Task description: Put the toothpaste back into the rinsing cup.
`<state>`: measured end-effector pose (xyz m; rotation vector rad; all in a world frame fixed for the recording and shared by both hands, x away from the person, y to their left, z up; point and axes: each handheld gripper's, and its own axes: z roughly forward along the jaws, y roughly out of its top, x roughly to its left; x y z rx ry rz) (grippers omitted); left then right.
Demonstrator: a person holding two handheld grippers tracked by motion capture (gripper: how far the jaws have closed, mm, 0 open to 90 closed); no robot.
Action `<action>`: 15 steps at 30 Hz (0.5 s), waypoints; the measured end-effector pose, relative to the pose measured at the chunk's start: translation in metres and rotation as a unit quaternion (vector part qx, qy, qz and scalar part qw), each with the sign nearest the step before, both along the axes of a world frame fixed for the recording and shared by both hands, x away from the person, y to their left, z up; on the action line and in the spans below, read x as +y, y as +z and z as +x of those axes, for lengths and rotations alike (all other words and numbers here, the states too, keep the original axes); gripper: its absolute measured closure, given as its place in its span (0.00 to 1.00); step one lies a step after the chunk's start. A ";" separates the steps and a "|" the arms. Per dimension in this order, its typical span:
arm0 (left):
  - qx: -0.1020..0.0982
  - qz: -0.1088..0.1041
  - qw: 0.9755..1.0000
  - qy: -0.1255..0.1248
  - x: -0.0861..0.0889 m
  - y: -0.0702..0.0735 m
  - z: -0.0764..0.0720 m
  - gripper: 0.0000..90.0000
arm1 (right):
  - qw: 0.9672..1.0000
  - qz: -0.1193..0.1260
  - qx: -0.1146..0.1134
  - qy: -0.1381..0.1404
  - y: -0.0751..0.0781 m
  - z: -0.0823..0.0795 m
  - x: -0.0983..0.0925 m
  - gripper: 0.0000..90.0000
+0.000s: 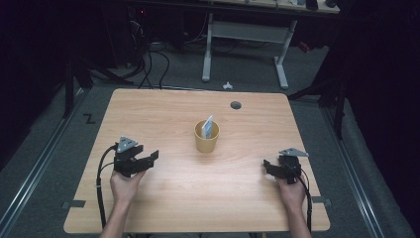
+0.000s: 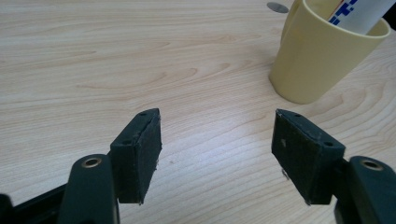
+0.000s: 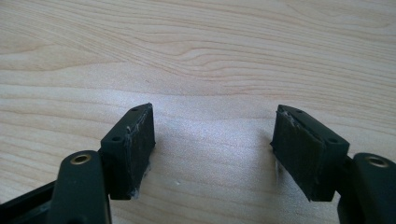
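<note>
The left gripper (image 1: 148, 159) rests low over the table (image 1: 163, 114), held by the left hand (image 1: 126, 184). Its jaws stand wide apart and there is nothing between them, only bare wood. The right gripper (image 1: 267, 166) is on the other side, in the right hand (image 1: 292, 192), and its jaws are also wide apart and hold nothing.

The cup (image 1: 206, 137) stands upright on the table between the two grippers, a little farther from the person than both, and apart from each of them. In the left gripper view the cup (image 2: 322, 51) is ahead of the jaws and to their right, not touching them. A white packet (image 1: 208, 128) stands inside the cup, leaning on its rim.
</note>
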<state>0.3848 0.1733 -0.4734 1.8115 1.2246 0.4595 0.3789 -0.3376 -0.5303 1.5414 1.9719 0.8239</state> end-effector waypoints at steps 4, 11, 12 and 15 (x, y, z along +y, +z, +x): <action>0.003 0.007 1.000 0.006 0.000 -0.005 0.001 0.37 | 1.000 0.000 0.000 0.000 0.000 0.000 0.000 0.33; 0.010 0.024 1.000 0.011 -0.002 -0.014 0.003 0.37 | 1.000 0.000 0.000 0.000 0.000 0.000 0.000 0.33; 0.009 0.028 1.000 0.010 -0.003 -0.014 0.004 0.37 | 1.000 0.000 0.000 0.000 0.000 0.000 0.000 0.33; 0.009 0.030 0.999 0.010 -0.005 -0.016 0.005 0.37 | 1.000 0.000 0.000 0.000 0.000 0.000 0.000 0.33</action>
